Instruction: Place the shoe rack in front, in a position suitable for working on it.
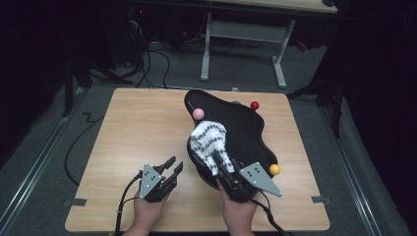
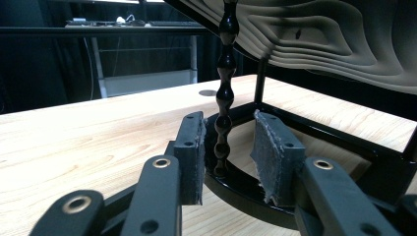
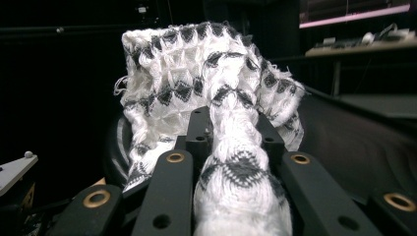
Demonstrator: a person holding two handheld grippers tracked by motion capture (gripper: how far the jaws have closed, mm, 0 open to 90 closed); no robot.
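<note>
A white cloth with a black pattern (image 1: 209,137) lies heaped on a black wavy stand (image 1: 248,130) on the wooden table (image 1: 142,128). My right gripper (image 1: 220,163) is at the stand's near edge, shut on a twisted strand of the cloth (image 3: 206,78) that runs between its pads (image 3: 199,130). My left gripper (image 1: 172,168) rests low on the table just left of the stand, open. In the left gripper view its jaws (image 2: 228,147) stand apart, with a thin beaded black post (image 2: 226,64) of the stand just beyond them, untouched.
A pink ball (image 1: 198,114), a red ball (image 1: 254,105) and a yellow ball (image 1: 274,169) sit on posts around the stand. The stand's black base frame (image 2: 314,130) lies on the table. Beyond the table are a desk's white legs (image 1: 205,49) and floor cables.
</note>
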